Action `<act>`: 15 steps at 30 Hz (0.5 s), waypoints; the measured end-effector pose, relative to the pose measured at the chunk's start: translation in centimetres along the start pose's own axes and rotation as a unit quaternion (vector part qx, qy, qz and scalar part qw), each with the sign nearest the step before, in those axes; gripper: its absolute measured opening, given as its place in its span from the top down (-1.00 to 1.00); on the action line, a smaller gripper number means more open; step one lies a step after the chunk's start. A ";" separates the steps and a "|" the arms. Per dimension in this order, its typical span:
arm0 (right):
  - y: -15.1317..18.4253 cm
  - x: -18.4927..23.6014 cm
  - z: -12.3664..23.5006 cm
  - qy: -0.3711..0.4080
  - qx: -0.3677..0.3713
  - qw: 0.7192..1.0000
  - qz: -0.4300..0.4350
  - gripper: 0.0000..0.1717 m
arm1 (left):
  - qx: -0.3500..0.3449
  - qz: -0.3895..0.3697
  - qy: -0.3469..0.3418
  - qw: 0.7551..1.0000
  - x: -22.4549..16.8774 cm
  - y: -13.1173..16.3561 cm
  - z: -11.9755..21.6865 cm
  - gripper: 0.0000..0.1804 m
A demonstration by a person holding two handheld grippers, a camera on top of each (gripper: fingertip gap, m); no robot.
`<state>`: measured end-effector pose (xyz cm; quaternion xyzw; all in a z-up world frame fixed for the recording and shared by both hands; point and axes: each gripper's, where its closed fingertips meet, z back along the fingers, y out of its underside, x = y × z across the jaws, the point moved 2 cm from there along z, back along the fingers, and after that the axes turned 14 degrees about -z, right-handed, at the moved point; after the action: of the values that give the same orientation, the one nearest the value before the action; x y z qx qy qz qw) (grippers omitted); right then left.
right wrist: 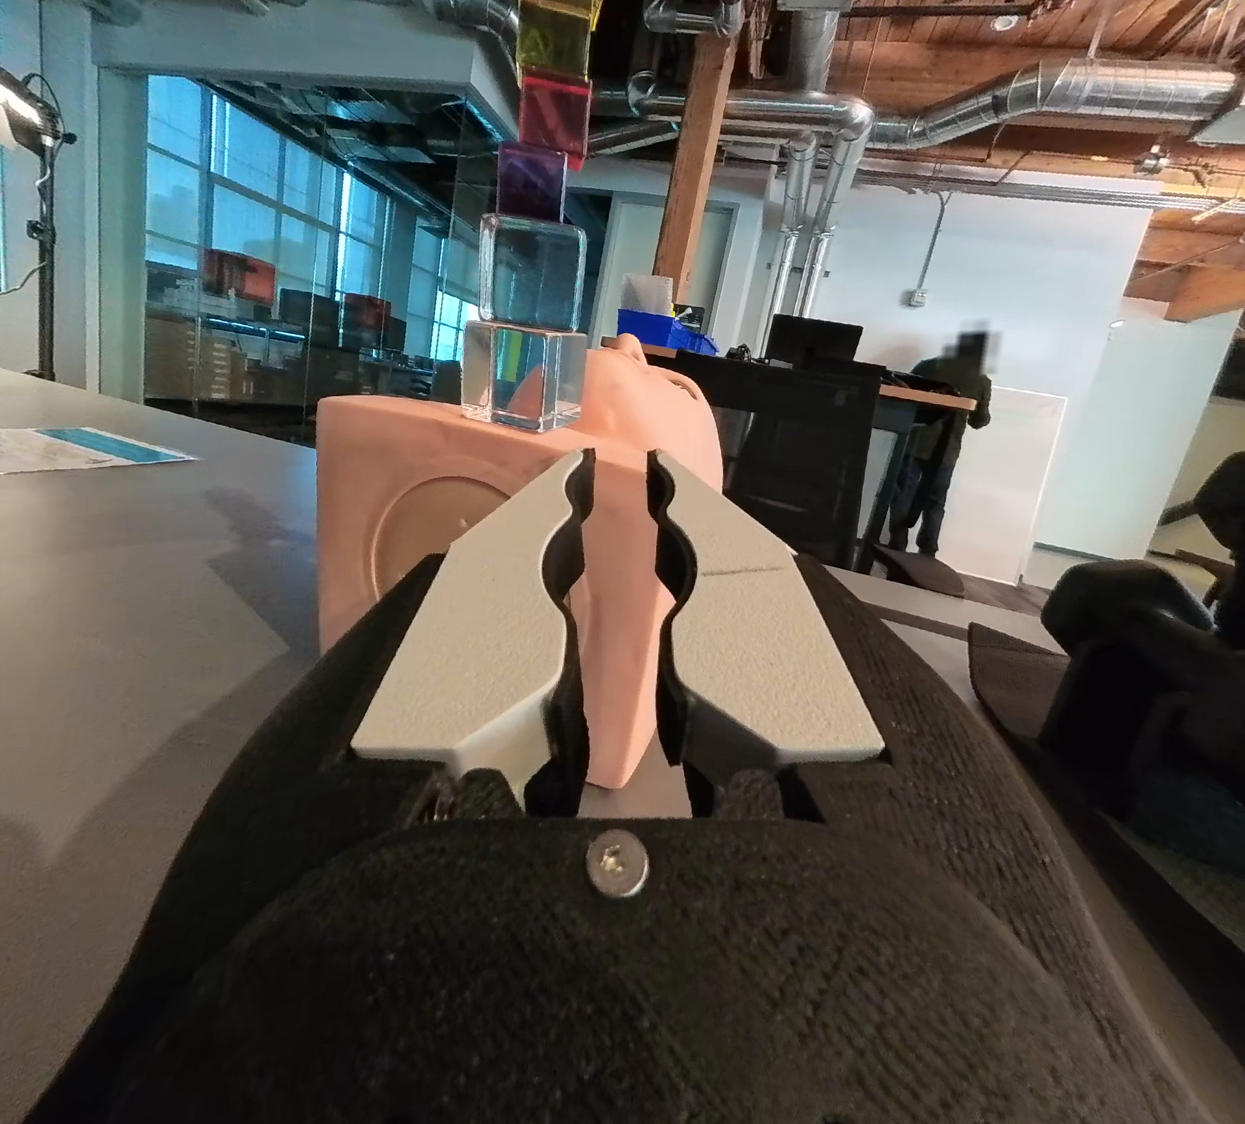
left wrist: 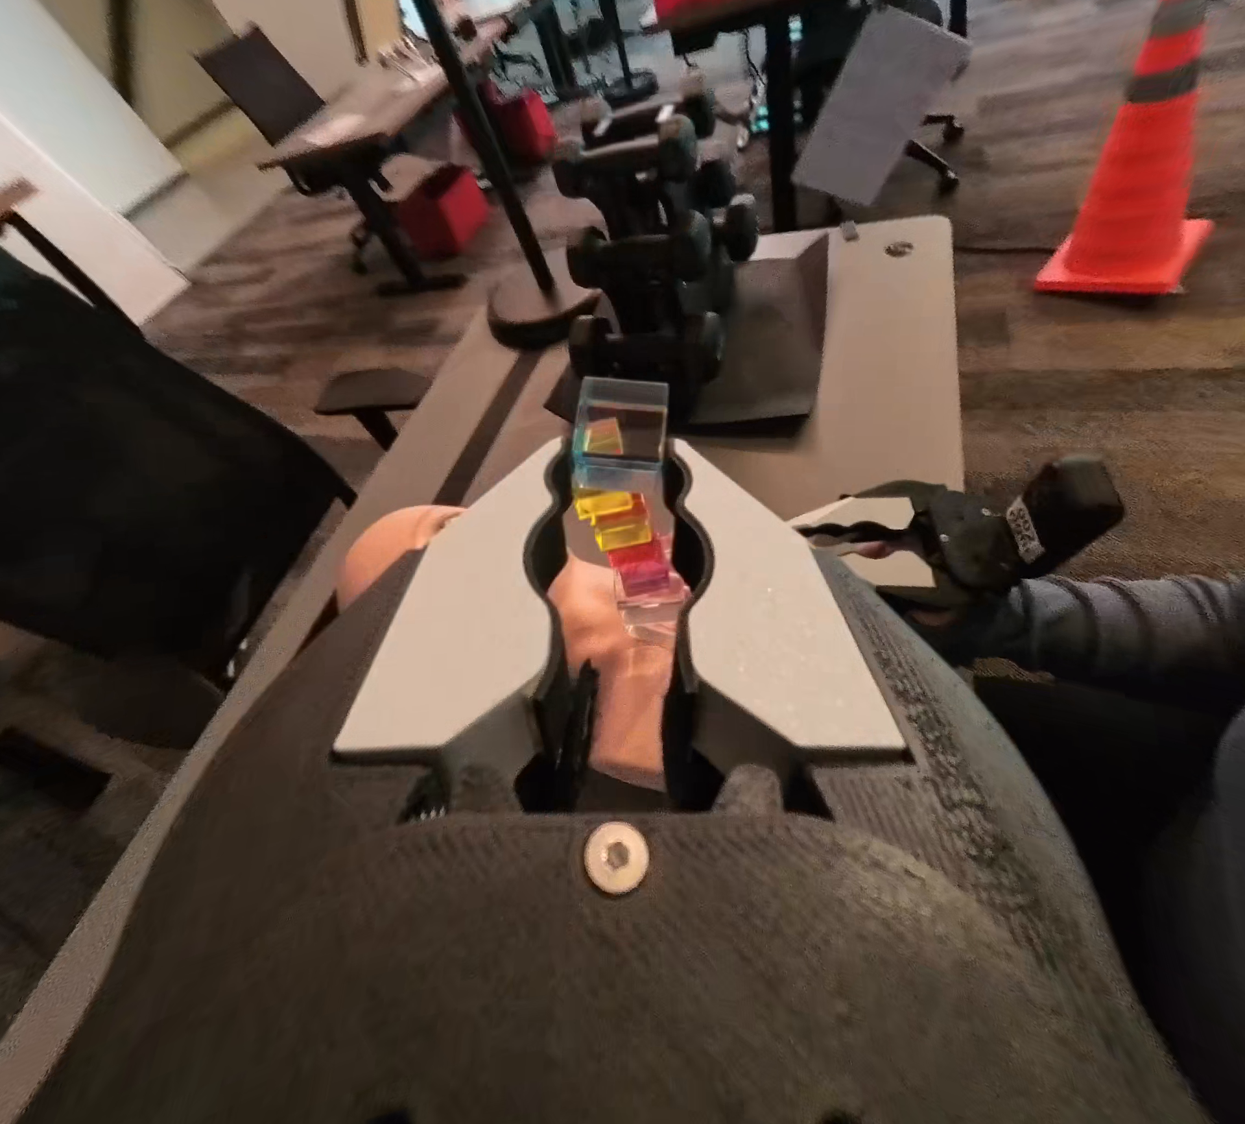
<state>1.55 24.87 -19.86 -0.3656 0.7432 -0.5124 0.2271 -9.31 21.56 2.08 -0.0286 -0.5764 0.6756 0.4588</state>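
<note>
Above the stack of clear and coloured acrylic cubes (left wrist: 623, 485), the left gripper (left wrist: 616, 451) pinched the top clear cube (left wrist: 623, 428) between its grey fingertips. The right gripper (right wrist: 620, 465) sat low by the stack's foot, its jaws slightly parted, gripping nothing, close to the peach-coloured plastic mannequin head (right wrist: 431, 485) that carried the stack. That head lay on a grey table (right wrist: 135, 552). A black dumbbell rack (left wrist: 660, 256) stood beyond; an orange traffic cone (left wrist: 1145, 135) stood on the floor.
</note>
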 end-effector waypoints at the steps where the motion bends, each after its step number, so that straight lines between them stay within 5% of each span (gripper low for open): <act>1: 0.0 0.0 0.0 0.000 0.001 1.000 0.001 0.84 | 0.011 0.005 0.009 1.000 0.2 -0.2 -0.7 0.71; 15: -0.1 0.0 0.0 0.000 -0.001 1.000 0.006 0.85 | 0.073 0.024 0.023 0.997 1.5 0.5 -4.1 0.71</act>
<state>1.60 24.81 -19.80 -0.3617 0.7459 -0.5100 0.2297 -8.07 25.67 1.04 -0.0249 -0.5141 0.7258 0.4564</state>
